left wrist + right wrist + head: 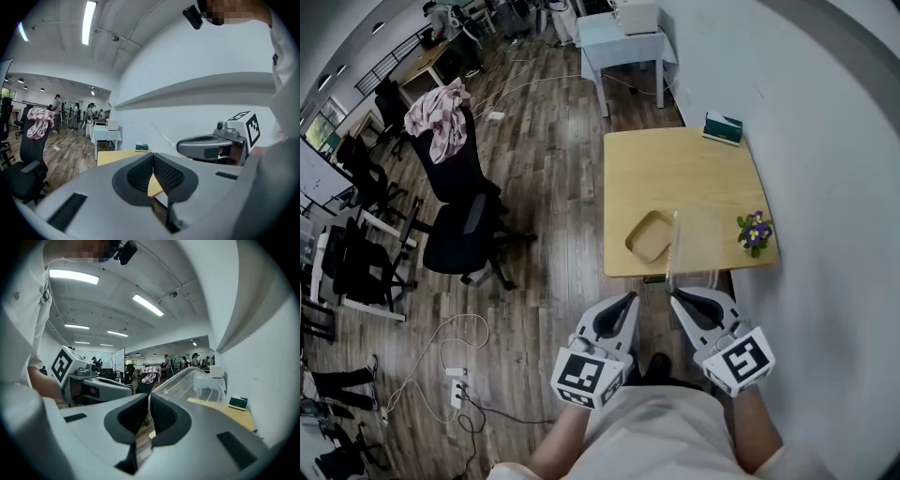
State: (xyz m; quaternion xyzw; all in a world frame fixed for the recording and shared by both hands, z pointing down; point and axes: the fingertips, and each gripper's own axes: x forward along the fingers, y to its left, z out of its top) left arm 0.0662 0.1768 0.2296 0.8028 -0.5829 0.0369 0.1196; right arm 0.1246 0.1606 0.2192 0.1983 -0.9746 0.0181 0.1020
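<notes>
My right gripper (678,299) is shut on the rim of a clear plastic lid (695,246), which stands upright over the near edge of a light wooden table (675,169). In the right gripper view the lid (199,383) rises just past the closed jaws of that gripper (149,405). A shallow tan tray (649,236) lies on the table just left of the lid. My left gripper (629,300) hangs beside the right one, short of the table edge, shut with nothing between its jaws (153,161).
A small pot of purple flowers (756,232) stands at the table's near right corner and a green box (723,127) at its far right. The white wall runs along the right. Black office chairs (455,216), one with a pink cloth (439,114), and floor cables (455,375) lie left.
</notes>
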